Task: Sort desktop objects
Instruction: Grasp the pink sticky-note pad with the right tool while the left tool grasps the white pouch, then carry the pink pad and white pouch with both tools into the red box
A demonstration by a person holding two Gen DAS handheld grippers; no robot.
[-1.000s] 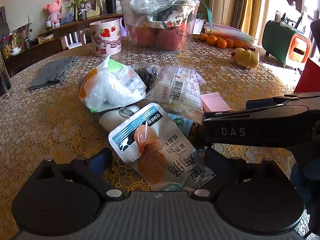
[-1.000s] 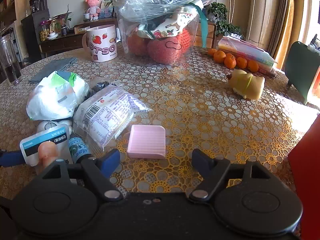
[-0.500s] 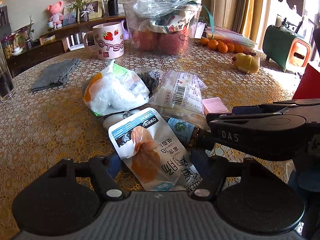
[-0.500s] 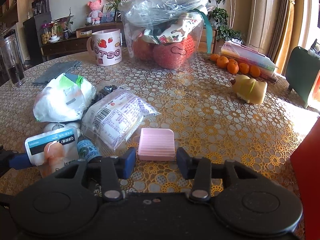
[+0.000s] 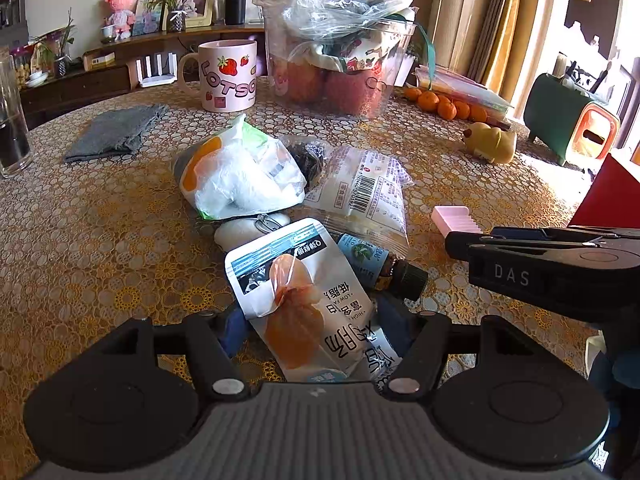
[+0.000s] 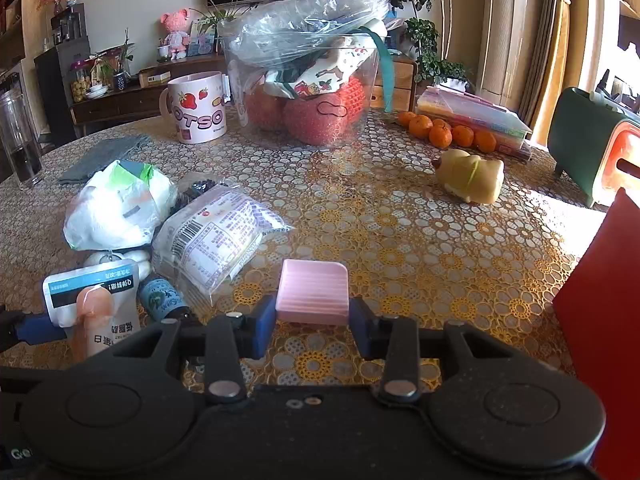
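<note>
Our right gripper (image 6: 312, 322) has its jaws clamped on the near end of the pink ribbed block (image 6: 313, 294); both blue pads (image 6: 264, 326) press its sides. The block sits low over the tabletop (image 6: 400, 216); we cannot tell whether it touches the lace cover.

Our left gripper (image 5: 312, 330) has its jaws closed against the chicken-breast snack pouch (image 5: 304, 300), one blue pad at each edge of the pouch. The pouch lies tilted over a small white object (image 5: 244, 230) and partly covers a brown dropper bottle (image 5: 376, 264) with a blue label, which lies on its side just right of it.

Behind these, touching one another: a crumpled white plastic bag (image 5: 240, 176) with orange and green print, a dark crinkled packet (image 5: 308, 156) and a clear wrapped bun pack (image 5: 364, 196) with a barcode.

Farther back stand a pink strawberry mug (image 5: 226, 76) and a clear tub (image 5: 336, 60) of red fruit under loose plastic film. A grey cloth (image 5: 116, 132) lies at the left, a drinking glass (image 5: 12, 124) at the far left edge. To the right: a row of tangerines (image 5: 444, 104), a yellow dog figure (image 5: 490, 144), a green and orange box (image 5: 572, 124). A red panel (image 6: 604, 312) stands at the right edge of the right wrist view.
</note>
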